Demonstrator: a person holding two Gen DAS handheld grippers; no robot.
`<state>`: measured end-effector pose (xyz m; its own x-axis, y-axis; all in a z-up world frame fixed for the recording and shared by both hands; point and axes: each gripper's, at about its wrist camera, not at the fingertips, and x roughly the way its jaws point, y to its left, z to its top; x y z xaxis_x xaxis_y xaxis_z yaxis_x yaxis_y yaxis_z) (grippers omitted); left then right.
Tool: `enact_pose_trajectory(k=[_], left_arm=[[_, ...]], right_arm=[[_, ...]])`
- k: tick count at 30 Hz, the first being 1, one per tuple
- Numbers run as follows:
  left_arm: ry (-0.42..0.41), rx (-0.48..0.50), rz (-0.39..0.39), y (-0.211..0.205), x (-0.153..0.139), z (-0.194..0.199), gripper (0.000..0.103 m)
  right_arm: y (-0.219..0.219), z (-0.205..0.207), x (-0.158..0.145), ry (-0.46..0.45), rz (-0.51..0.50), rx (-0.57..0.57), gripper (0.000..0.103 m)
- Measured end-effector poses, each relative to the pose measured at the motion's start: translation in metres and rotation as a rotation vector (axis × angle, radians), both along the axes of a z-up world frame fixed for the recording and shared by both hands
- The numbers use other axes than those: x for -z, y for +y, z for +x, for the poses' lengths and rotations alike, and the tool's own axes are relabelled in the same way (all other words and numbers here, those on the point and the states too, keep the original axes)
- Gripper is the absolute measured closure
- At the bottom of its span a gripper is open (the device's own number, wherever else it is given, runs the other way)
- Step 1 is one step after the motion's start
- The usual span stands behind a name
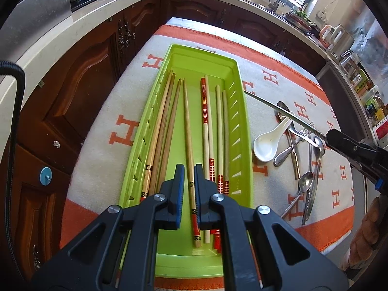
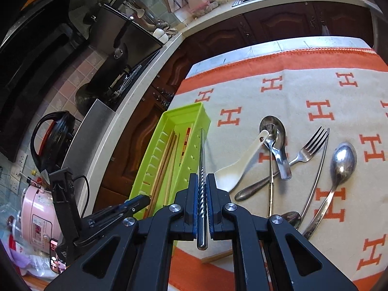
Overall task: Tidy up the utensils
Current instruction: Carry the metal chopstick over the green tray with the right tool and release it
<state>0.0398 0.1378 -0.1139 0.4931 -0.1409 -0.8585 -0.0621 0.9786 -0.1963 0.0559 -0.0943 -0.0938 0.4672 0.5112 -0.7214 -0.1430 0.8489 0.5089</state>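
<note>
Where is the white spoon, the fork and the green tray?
white spoon (image 1: 265, 145): left wrist view, on its bowl.
fork (image 2: 312, 146): right wrist view, just below its tines.
green tray (image 1: 238, 131): left wrist view, on its slotted right wall.

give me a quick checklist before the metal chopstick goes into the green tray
1. Grip on the metal chopstick: ok, the right hand-held gripper is shut on its ridged end.
2. Chopstick clear of the pile: ok, it is lifted above the white spoon and fork.
3. Chopstick lined up with the green tray: not ok, in the left wrist view it crosses the tray's right wall at an angle.
4. Free room in the tray: ok, bare floor shows between the chopsticks.
5. Left hand-held gripper out of the way: not ok, it sits over the near end of the tray.
6. Left gripper holding anything: cannot tell, a wooden chopstick lies between its fingers.
</note>
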Motion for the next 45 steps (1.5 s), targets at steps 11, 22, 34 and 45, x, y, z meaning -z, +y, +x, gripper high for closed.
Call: enact_pose_trajectory(k=[11, 22, 34, 45], left_arm=[[-0.006, 0.013, 0.002, -0.004, -0.003, 0.000, 0.098], [-0.019, 0.022, -0.003, -0.005, -0.007, -0.001, 0.098], [-0.037, 0.022, -0.013, -0.001, -0.012, -0.005, 0.098], [-0.051, -0.009, -0.020, 0.013, -0.016, -0.012, 0.098]], right_arm=[[-0.011, -0.004, -0.015, -0.074, -0.031, 0.056, 0.097], [-0.011, -0.020, -0.049, -0.225, -0.100, 0.105, 0.097], [-0.006, -0.039, -0.091, -0.370, -0.107, 0.139, 0.097], [0.040, -0.059, -0.109, -0.529, -0.169, 0.076, 0.097]])
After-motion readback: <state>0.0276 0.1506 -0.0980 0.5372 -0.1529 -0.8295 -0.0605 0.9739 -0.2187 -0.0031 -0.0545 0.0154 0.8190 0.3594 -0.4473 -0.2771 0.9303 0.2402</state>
